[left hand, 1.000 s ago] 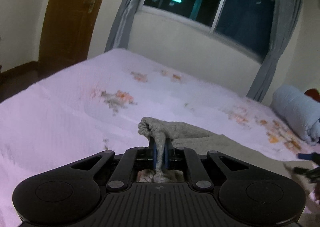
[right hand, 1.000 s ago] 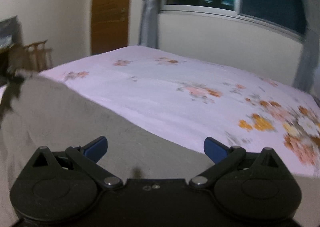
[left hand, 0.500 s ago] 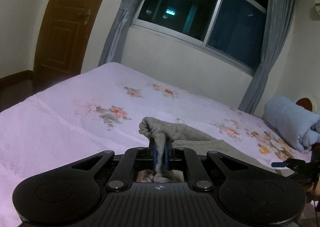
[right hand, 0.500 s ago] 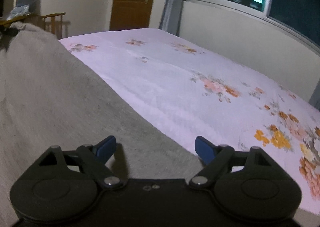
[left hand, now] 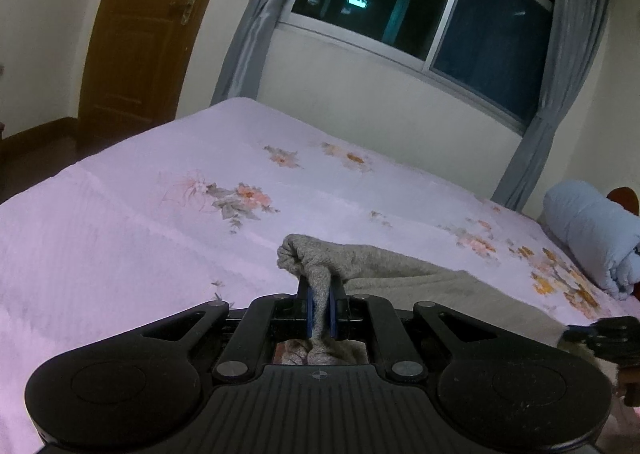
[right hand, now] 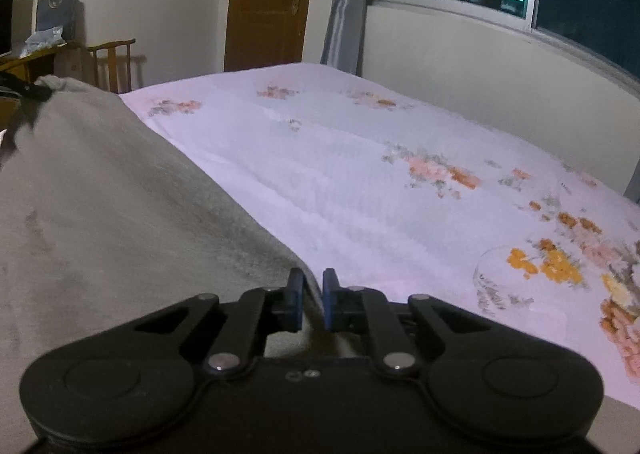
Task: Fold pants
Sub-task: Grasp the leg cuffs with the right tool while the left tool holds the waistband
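The grey pants [right hand: 100, 213] lie spread on the bed [right hand: 340, 181], stretched between both grippers. The left gripper [left hand: 320, 310] has its jaws clenched on a bunched end. The right gripper [right hand: 311, 302] has just closed its jaws on the opposite edge.

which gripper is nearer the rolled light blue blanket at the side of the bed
Right. In the left wrist view the right gripper sits just below the rolled light blue blanket, pinching the grey pants; the left gripper holds their other end, further away.
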The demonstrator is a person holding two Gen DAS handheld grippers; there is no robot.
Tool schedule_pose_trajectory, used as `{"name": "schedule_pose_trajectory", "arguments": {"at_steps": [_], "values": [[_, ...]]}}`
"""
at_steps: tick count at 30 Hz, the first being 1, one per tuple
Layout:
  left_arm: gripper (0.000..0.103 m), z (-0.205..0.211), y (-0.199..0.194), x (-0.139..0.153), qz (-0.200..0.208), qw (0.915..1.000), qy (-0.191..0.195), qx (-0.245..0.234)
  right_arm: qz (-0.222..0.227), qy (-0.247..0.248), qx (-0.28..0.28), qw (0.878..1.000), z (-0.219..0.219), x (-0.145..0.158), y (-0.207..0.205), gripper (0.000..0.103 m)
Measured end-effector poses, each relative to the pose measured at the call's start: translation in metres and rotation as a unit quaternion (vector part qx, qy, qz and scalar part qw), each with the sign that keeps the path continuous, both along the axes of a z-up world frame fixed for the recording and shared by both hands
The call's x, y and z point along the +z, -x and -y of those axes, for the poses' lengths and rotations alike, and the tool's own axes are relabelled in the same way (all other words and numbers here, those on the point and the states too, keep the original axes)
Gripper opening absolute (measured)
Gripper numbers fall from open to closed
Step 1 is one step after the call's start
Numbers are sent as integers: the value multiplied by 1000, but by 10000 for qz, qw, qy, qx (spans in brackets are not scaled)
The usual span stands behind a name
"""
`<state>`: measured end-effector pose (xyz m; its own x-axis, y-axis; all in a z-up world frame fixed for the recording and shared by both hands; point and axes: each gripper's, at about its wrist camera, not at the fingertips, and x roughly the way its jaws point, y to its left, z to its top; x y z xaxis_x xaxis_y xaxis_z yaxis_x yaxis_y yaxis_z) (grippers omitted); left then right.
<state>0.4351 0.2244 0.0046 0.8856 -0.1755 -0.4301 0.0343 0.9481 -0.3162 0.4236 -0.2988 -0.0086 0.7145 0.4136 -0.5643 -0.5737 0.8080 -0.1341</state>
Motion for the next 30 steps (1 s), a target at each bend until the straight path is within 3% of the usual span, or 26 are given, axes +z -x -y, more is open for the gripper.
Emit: {"name": "schedule_pose_trajectory", "arguments": {"at_steps": [10,15,17,19,21,30], "values": [[8,-8,0,1,65,9985,-148,-527,217,18,-61,9997,13,44,64,0],[7,-8,5,3,109,9951,-371,-913,157,345,-67,9993,14,55,91,0],[7,-11,10,8,285,9942,-332,-984,284,429,-88,9986,12,58,89,0],[7,-12,20,14,543,9918,-362,-1096,364,344,-62,9987,8,60,76,24],[7,-15,29,19,706,9903,-288,-1164,440,357,31,9984,2,56,64,34],[8,-21,43,28,864,9894,-206,-1152,268,710,445,9961,1,5,-6,32]]}}
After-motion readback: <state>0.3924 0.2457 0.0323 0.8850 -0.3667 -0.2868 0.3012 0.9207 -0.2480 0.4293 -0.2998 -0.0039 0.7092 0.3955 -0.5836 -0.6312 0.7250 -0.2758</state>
